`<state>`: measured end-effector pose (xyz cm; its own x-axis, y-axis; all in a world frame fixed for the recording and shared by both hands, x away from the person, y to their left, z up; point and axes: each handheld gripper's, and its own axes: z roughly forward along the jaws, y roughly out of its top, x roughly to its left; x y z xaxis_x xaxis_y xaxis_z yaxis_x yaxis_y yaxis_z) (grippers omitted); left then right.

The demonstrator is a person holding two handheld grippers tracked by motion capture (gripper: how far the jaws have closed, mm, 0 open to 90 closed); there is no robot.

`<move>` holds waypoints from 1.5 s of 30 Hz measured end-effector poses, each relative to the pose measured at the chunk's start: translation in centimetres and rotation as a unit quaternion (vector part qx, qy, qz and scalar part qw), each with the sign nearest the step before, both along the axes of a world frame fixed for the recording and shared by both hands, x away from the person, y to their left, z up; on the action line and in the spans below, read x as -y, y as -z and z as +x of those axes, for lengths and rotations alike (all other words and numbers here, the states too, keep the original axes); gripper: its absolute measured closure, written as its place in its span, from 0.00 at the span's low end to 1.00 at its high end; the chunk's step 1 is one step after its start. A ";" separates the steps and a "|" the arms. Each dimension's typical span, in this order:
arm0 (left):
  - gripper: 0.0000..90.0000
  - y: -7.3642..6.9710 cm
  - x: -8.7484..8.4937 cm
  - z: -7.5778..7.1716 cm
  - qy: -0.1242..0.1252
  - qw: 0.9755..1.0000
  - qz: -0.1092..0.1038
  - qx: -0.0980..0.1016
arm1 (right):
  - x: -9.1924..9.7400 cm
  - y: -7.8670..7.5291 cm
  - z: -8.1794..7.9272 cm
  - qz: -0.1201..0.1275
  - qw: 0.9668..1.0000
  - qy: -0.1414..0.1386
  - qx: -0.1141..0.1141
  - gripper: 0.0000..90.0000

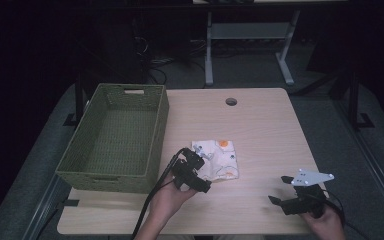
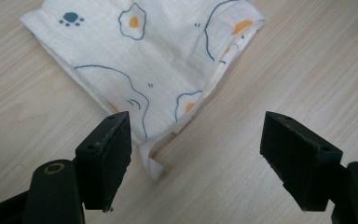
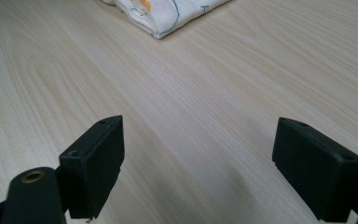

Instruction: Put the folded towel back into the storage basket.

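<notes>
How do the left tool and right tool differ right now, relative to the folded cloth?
The left tool sits at the folded cloth, a cloth corner lying between its jaws; the right tool is off to the side over bare table. The right tool carries a grey plate; no such plate shows on the left tool. Both are open, gripping nothing.

Open bench [image 1: 260, 130] right of and behind the folded cloth [image 1: 220, 159], wide enough for passage. Blocked on the left by the tall woven basket [image 1: 115, 137], just beside the left tongs [image 1: 197, 159]. Bare wood ahead of the right tongs [image 1: 279, 189].
</notes>
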<state>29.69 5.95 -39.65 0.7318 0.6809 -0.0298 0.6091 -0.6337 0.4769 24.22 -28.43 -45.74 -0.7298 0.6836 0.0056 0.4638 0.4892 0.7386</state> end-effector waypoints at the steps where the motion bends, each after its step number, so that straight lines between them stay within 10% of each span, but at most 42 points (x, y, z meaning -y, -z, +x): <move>1: 0.28 -0.1 0.0 0.1 -0.001 1.000 0.000 -0.001 | 0.0 0.0 0.0 0.001 1.000 0.000 -0.001 0.18; 22: 0.30 -0.7 2.8 5.2 -0.019 0.999 0.020 -0.021 | 0.0 -0.1 0.0 0.003 1.000 -0.002 0.001 0.18; 45: 0.37 2.0 6.2 9.9 -0.030 0.996 0.053 -0.061 | 0.1 0.1 0.2 0.006 1.000 -0.007 0.002 0.18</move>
<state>39.61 -0.21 -41.67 0.6857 0.7267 -0.0418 0.6959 -0.6377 0.3302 24.44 -28.56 -45.79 -0.7388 0.6738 0.0110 0.4551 0.4868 0.7456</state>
